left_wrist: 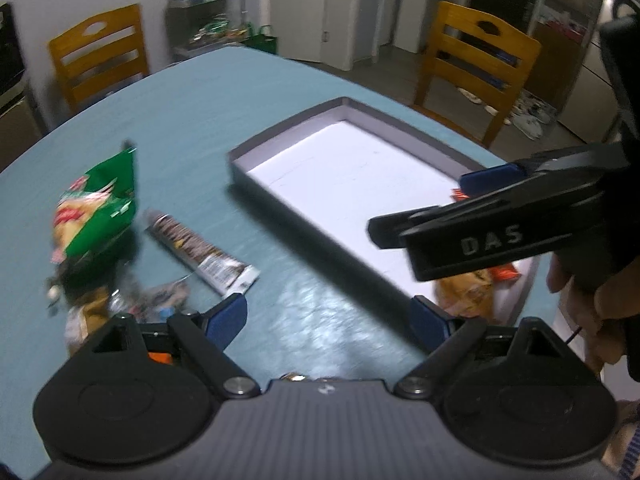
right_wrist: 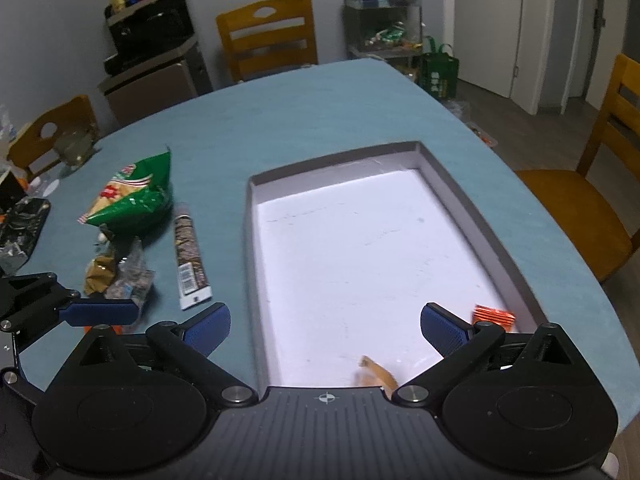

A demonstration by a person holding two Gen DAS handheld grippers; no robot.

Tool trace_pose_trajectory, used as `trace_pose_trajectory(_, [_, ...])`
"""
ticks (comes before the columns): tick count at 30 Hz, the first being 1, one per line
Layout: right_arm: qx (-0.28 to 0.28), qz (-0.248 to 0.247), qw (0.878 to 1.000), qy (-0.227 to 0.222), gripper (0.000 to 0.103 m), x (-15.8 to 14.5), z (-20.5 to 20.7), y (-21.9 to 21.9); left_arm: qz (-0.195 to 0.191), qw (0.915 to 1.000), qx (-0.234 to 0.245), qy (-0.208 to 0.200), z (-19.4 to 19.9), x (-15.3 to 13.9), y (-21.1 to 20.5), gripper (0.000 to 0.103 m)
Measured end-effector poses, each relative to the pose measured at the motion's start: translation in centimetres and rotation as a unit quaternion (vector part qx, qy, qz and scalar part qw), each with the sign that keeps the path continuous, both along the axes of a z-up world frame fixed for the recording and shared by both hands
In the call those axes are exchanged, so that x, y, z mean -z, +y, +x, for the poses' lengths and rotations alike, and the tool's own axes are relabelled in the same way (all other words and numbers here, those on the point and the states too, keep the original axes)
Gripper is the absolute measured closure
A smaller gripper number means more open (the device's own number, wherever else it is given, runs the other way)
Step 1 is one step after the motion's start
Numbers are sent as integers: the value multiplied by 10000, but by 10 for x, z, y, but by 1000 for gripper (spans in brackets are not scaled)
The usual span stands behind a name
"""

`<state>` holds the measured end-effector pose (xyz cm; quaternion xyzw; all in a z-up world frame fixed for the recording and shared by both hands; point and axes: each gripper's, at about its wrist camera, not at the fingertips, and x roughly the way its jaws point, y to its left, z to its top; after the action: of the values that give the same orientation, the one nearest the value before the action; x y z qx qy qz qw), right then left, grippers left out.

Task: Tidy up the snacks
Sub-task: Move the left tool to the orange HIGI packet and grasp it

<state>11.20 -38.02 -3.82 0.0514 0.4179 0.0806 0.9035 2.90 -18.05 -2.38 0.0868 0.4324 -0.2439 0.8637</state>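
Note:
A shallow grey box [right_wrist: 251, 224] with a white floor lies on the teal table. At its near end are an orange packet [right_wrist: 494, 315] and a tan snack [right_wrist: 378, 372]. My right gripper [right_wrist: 326, 320] hangs open above that end with nothing between its fingers. To the left of the box lie a green snack bag [right_wrist: 132, 196], a cookie sleeve [right_wrist: 188, 252] and a pile of small wrappers [right_wrist: 120, 276]. My left gripper [left_wrist: 328, 316] is open and empty over the cloth, between the cookie sleeve [left_wrist: 196, 248] and the box [left_wrist: 240, 160]. The right gripper [left_wrist: 418, 206] shows at the right of the left wrist view.
Wooden chairs [right_wrist: 268, 36] [right_wrist: 580, 208] stand at the far side and the right of the table. Dark clutter [right_wrist: 20, 228] sits at the table's left edge. A shelf rack [right_wrist: 384, 20] and a green bag [right_wrist: 438, 72] stand on the floor beyond. A hand [left_wrist: 600, 312] holds the right gripper.

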Motion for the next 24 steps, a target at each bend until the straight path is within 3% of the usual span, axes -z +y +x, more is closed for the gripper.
trace_pose_trajectory(12, [-360, -27, 9993, -65, 0, -4, 3, 28, 12, 9967, -806, 96, 0, 3, 46, 14])
trace_pose_trajectory(24, [-694, -172, 9974, -57, 0, -4, 1, 49, 29, 9847, -1699, 386, 5, 23, 89, 14])
